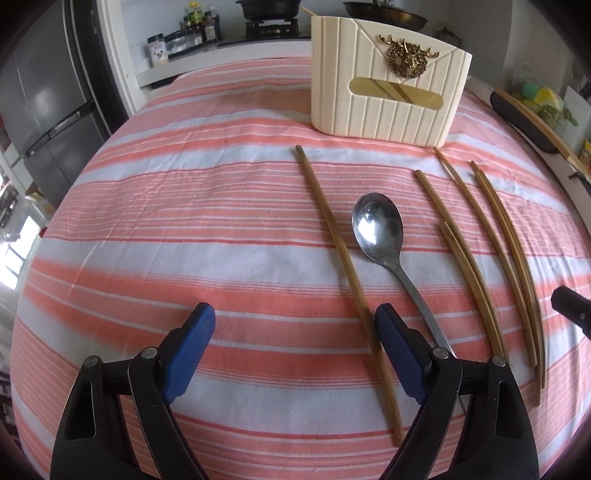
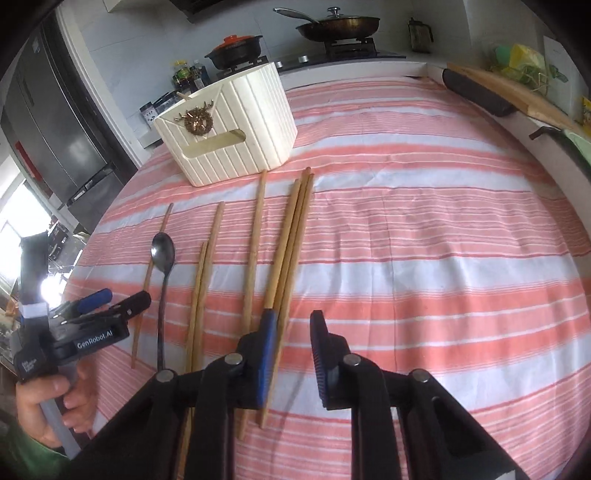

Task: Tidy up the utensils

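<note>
A cream ribbed utensil holder (image 1: pixel 388 99) (image 2: pixel 229 136) with a gold deer ornament stands at the far side of the striped tablecloth (image 1: pixel 184 221). In front of it lie a steel spoon (image 1: pixel 376 229) (image 2: pixel 162 254) and several wooden chopsticks (image 2: pixel 288 251), all pointing toward the holder. My left gripper (image 1: pixel 293 310) (image 2: pixel 122 297) hovers open and empty, with the leftmost chopstick (image 1: pixel 332 229) passing just inside its right finger. My right gripper (image 2: pixel 293 317) is low over the right-hand chopsticks, its jaws narrowly apart. One chopstick runs between them beside the left pad, unpinched.
Behind the table runs a counter with a stove, pans (image 2: pixel 340 24) and bottles (image 1: pixel 195 26). A dark fridge (image 2: pixel 55 122) stands at the left. A wooden board (image 2: pixel 517 96) lies along the right edge. A hand (image 2: pixel 44 406) in a green sleeve holds the left gripper.
</note>
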The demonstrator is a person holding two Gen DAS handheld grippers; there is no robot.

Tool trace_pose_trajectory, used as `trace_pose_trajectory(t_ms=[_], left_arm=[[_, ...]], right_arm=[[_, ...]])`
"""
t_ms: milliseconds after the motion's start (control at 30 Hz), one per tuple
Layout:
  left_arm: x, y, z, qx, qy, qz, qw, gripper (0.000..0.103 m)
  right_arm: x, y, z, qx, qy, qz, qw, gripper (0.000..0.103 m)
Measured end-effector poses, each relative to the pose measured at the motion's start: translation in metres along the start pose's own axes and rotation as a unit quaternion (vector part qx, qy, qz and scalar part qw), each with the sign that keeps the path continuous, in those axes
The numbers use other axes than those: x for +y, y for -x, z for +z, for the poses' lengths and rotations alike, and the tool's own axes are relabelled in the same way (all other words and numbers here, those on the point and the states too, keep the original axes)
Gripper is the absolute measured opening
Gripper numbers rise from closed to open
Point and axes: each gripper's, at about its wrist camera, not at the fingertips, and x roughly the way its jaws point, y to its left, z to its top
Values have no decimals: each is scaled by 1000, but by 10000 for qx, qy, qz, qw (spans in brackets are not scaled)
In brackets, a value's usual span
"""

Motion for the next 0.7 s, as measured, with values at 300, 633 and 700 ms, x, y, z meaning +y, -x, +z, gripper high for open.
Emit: trace_pose_trajectory(t_ms=[300, 633, 700], left_arm=[[-6, 2, 4, -94, -177, -148, 9997, 54], [9, 6, 2, -149, -76, -58, 9998, 4], [16, 11, -4, -131, -45, -66, 9999, 4]], right_arm=[[10, -29, 11, 432, 136, -350, 9984, 6], [13, -18, -4, 116, 319, -1174, 9925, 5], [9, -7, -14, 95, 285, -1281, 9913, 5]])
